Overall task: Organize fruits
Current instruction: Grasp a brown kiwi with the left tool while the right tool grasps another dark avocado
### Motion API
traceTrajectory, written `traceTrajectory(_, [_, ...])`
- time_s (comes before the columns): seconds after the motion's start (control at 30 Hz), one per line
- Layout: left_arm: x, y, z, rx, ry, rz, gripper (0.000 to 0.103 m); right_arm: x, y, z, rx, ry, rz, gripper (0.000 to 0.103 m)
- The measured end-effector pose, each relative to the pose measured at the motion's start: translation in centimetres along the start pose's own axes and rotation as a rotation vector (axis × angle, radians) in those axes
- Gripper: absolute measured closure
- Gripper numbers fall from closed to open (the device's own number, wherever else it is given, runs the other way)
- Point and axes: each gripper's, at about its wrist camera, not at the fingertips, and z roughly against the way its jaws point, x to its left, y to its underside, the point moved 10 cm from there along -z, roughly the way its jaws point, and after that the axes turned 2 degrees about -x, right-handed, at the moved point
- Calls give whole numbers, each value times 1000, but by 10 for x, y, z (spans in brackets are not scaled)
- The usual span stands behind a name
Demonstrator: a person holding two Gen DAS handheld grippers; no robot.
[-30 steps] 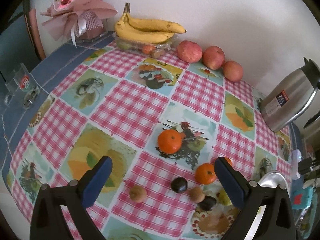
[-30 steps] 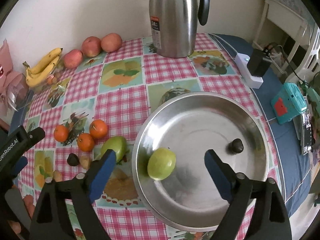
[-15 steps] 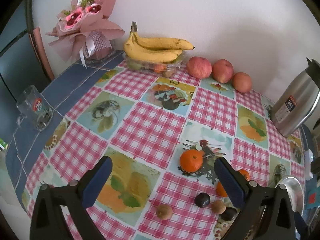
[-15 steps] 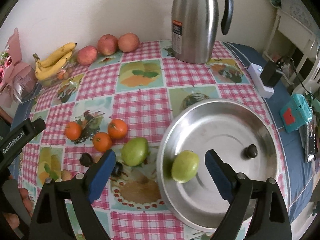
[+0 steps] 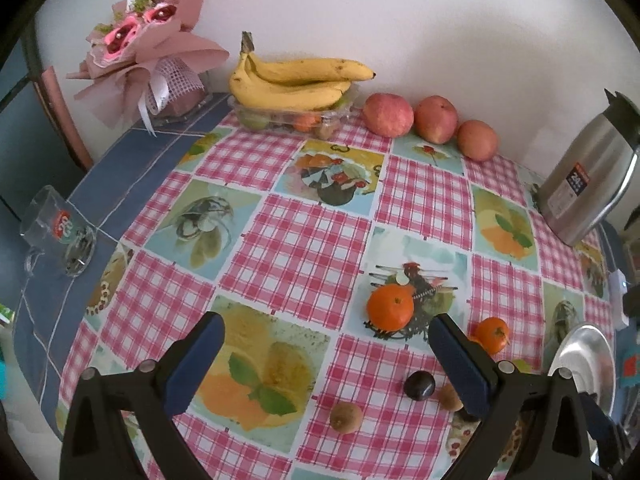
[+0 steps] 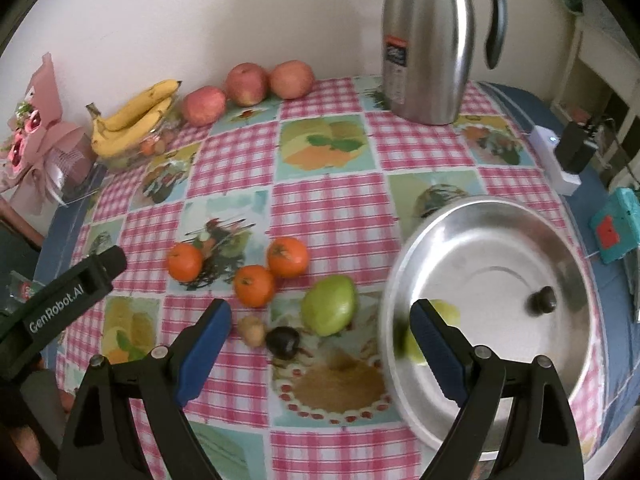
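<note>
Against a pale wall, our table wears a pink checked oilcloth (image 6: 332,208) printed with fruit squares. Along the wall in the upper left of the right wrist view sit a bunch of bananas (image 6: 134,114) on a clear tray and three red apples (image 6: 246,84); a steel thermos jug (image 6: 426,44) stands at upper centre.

Our right gripper (image 6: 320,336) hangs spread wide with nothing between its jaws. In the gap we see a green guava (image 6: 329,305), a dark plum (image 6: 283,341) and a small brown fruit (image 6: 252,330), with three tangerines (image 6: 254,285) just above. We judge the guava is the next pick, since it lies nearest the steel dish (image 6: 500,216) at right, which already holds a second green guava (image 6: 444,312) and a dark fruit (image 6: 542,299).

Our left gripper (image 5: 326,354) is likewise spread and empty, hovering over the cloth at lower centre of its view. One tangerine (image 5: 390,306) shows between its jaws and farther back, while another plum (image 5: 419,385) and a small brown fruit (image 5: 346,417) lie near its right jaw. It seems parked there, leaving the right gripper room.
</note>
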Motion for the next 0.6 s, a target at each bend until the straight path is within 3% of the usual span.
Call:
traceTrajectory(0.2, [13, 7, -8, 36, -10, -7, 0, 20, 6, -5, 23, -34, 32, 12])
traceTrajectory(0.47, [12, 11, -3, 25, 53, 18, 0, 34, 20, -11, 57, -68, 46, 12])
traceTrajectory(0.6, [9, 16, 2, 25, 121, 69, 0, 35, 29, -14, 70, -78, 46, 12])
